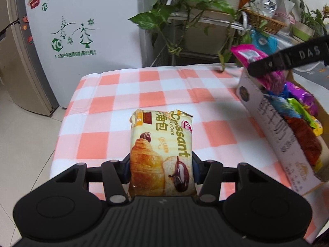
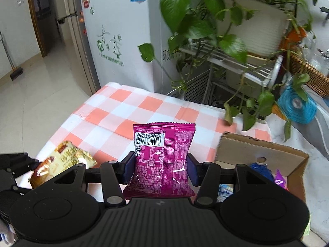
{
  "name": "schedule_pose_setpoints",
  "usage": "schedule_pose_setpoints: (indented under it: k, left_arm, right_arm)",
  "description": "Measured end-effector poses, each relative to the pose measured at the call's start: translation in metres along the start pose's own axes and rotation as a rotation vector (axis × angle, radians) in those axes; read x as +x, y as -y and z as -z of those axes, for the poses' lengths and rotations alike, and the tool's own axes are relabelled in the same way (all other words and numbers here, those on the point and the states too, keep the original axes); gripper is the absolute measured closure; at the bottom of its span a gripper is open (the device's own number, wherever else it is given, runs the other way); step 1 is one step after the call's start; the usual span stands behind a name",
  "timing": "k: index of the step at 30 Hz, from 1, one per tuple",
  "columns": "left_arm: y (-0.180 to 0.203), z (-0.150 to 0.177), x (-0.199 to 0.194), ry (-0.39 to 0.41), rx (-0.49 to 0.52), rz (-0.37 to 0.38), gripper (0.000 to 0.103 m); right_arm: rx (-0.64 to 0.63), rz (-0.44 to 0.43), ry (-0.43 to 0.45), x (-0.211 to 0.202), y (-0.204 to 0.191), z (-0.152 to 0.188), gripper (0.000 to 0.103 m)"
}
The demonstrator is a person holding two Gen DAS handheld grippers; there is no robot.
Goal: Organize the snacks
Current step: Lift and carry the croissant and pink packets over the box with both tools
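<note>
Your left claw (image 1: 161, 164) pinches the croissant pack (image 1: 161, 154); your right claw (image 2: 160, 169) pinches the magenta packet (image 2: 162, 160). Risk: the crowded box (image 2: 226, 150) right of both may spill.

From the left wrist view, the croissant pack (image 1: 161, 154) sits at six o'clock above the table (image 1: 115, 94); the box (image 1: 273, 127) of snacks stands at three, the fridge (image 1: 82, 30) at eleven, plants (image 1: 185, 6) at one, probably on a rack.

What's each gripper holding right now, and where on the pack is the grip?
The left gripper clamps the croissant pack across its lower sides. The right gripper clamps the magenta snack bag the same way, barcode side facing the camera.
</note>
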State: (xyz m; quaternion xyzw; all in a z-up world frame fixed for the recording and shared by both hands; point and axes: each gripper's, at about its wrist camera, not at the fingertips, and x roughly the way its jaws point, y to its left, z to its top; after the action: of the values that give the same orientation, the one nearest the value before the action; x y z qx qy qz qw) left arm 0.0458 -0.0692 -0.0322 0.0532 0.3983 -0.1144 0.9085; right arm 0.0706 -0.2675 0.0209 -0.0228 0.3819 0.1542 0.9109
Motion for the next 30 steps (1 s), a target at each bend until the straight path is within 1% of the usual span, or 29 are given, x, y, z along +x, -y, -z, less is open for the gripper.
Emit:
schedule_pose_setpoints:
  k: [5,11,19,22,26,30]
  left_arm:
    - [0.019,-0.004,-0.012,0.02,0.032,0.019,0.051]
    - [0.044,-0.015,-0.023,0.048,0.068,0.056,0.051]
    - [0.092,-0.031,-0.032,0.086,0.131,0.129,0.051]
    - [0.114,-0.034,-0.034,0.094,0.155,0.159,0.051]
    - [0.14,-0.037,-0.035,0.095,0.188,0.192,0.051]
    - [0.164,-0.037,-0.034,0.088,0.21,0.223,0.051]
  right_arm:
    - [0.039,0.013,0.029,-0.022,0.023,0.006,0.045]
    - [0.078,0.051,0.047,-0.042,0.048,0.018,0.045]
    - [0.157,0.092,0.089,-0.073,0.083,0.032,0.045]
    - [0.185,0.093,0.103,-0.083,0.095,0.038,0.045]
    - [0.201,0.103,0.104,-0.088,0.104,0.044,0.045]
    - [0.217,0.102,0.078,-0.085,0.112,0.049,0.045]
